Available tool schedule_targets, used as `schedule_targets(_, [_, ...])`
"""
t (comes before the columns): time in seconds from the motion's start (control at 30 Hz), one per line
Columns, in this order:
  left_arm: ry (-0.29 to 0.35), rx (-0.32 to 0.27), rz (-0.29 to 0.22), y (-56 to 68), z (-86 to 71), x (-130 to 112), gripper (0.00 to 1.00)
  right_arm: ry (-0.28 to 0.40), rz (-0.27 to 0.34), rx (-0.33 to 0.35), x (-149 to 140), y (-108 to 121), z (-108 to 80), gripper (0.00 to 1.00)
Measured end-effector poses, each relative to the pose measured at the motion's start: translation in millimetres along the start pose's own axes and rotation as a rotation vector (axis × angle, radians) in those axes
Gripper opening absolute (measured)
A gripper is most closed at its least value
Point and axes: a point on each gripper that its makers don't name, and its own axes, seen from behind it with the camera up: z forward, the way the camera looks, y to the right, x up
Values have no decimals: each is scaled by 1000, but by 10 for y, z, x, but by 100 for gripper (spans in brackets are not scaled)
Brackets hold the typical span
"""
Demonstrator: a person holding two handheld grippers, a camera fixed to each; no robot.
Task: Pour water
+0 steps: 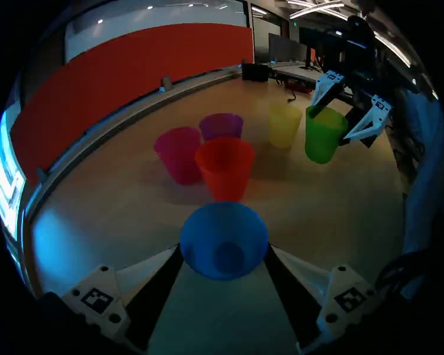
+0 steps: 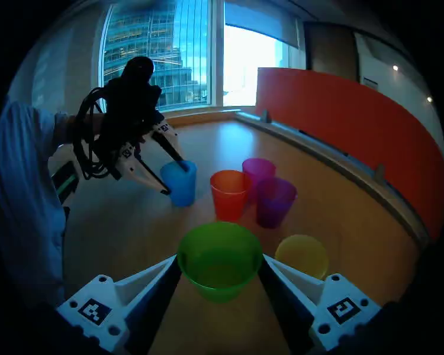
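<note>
Left claw is closed around a tapered blue plastic cup; its two white fingers lie against both sides of the cup, just under the rim, and the mouth opens toward the camera. Right claw holds a tapered green plastic cup in the same manner, one finger on each side. I cannot tell if either cup is lifted or rests on the light wooden table top, and I cannot tell from these views which of them has water inside. Between the two held cups there is a group: an orange plastic cup in front, a pink plastic cup touching it at the side, a purple plastic cup just behind, and a yellow plastic cup close to the green one. In my judgement both cups are grasped and the pouring itself is not yet begun. The next move asks to bring one held cup above the rim of the other, or above one of the standing cups, then to tilt it slowly, so the water falls inside and does not run onto the table. The grip must be firm, because the tapered walls can slip during the tilt.
</note>
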Motion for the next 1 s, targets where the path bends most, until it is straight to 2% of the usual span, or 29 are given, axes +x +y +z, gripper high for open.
schedule_targets(0.47, [-15, 24, 3, 26, -153, -143, 96, -19, 13, -22, -191, 54, 133, 91])
schedule_targets(1.0, [-3, 36, 11, 69, -290, -145, 96, -36, 21, -44, -353, 113, 161, 91])
